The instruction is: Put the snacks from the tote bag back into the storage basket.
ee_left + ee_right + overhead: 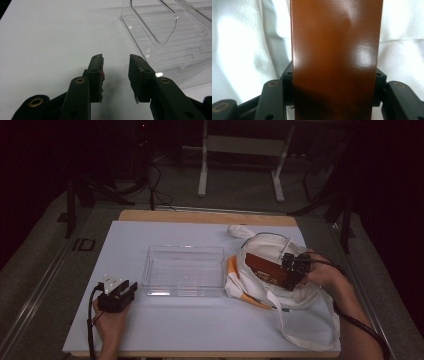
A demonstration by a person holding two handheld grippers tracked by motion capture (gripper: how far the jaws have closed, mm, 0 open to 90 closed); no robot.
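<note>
With my right tongs clamped on the brown box atop the white bag near the counter's right edge, left tongs narrowly parted and empty, I judged lifting it level toward the clear tray wisest.

I see a clear plastic bin standing open-topped near the middle of the white surface, with nothing in it. An orange strip lies just right of it. Beyond the surface, I see white frame legs on the grey floor, plus dark cables.
</note>
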